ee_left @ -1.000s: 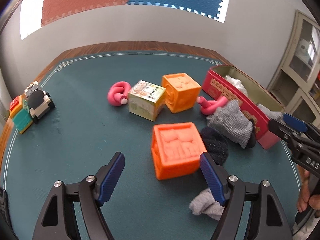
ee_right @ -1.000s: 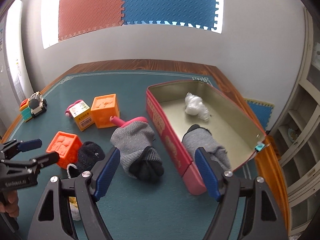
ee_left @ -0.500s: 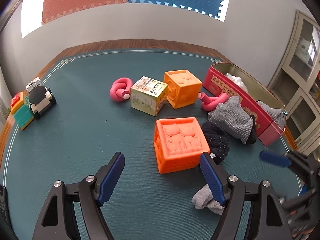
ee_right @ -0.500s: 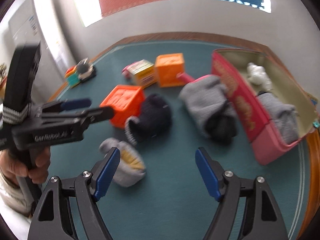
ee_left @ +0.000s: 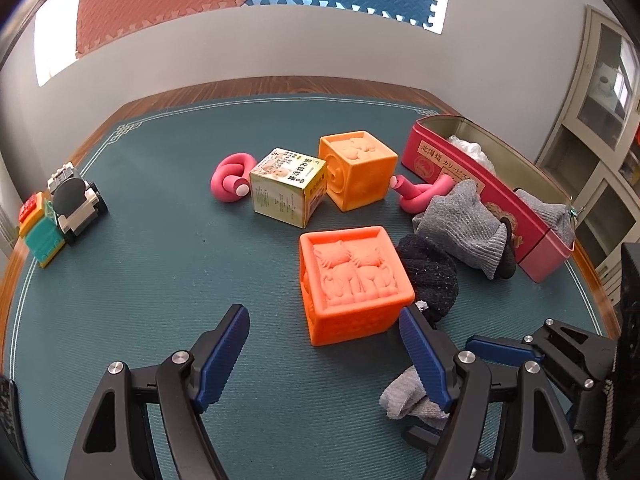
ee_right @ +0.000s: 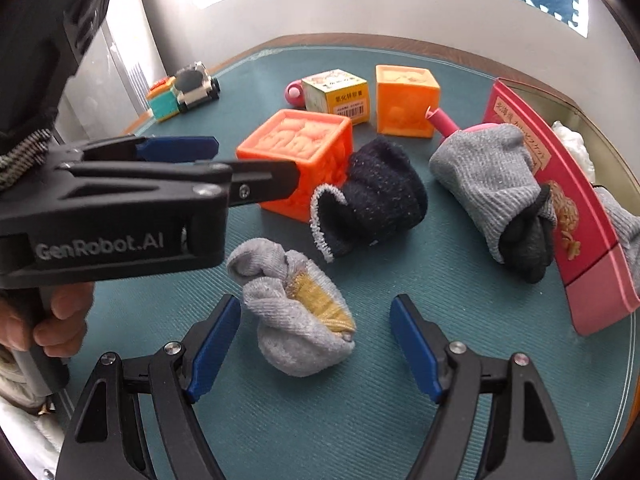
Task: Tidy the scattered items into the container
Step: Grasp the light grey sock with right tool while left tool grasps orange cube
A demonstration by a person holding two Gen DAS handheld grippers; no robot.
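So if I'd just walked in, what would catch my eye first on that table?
Probably the bright orange cube with animals moulded on its top, sitting mid-mat just beyond the open left gripper. Next, the light grey balled sock on the mat with yellow showing inside it, lying in front of the open right gripper. Off to the right stands the long red tin, with a grey sock leaning against its side.

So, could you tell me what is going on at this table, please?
A person is tidying toys and socks into the pink tin. The right gripper is open around a balled grey sock without touching it. The left gripper is open and empty, near an orange block. Other socks, blocks and toys lie scattered.
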